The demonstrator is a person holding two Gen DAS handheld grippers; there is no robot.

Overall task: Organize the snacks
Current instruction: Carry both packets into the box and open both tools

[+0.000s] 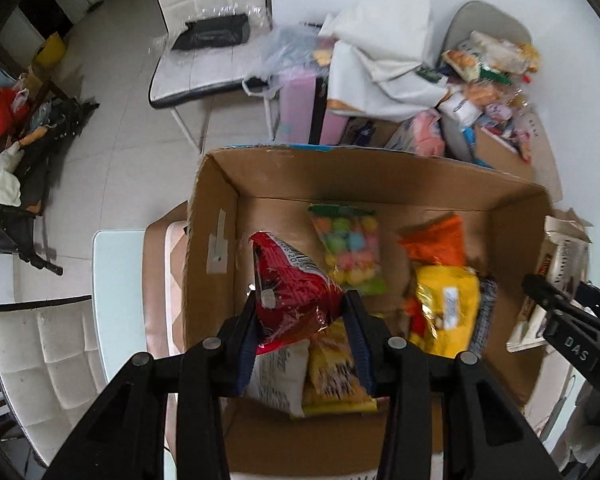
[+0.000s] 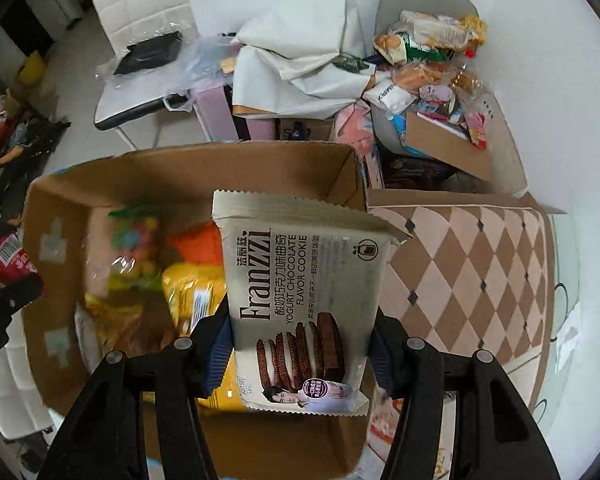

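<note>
The cardboard box [image 1: 216, 208] is plain brown; in it lie an orange packet [image 1: 436, 240], a yellow bag [image 1: 446, 304] and pastel sweets [image 1: 350, 248]; the pinched wrapper [image 1: 294, 292] is red; the cookie pack [image 2: 304, 292] grey-cream; the tablecloth [image 2: 472, 272] brown-and-pink diamonds.

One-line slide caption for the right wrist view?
Right gripper holds a Franzzi cookie pack above the open cardboard box.

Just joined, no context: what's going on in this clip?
A person with a handheld gripper in each hand is sorting snacks. The left gripper is shut on a red snack bag, the right gripper on a Franzzi cookie pack. Both are held above an open cardboard box that already holds several packets.
</note>
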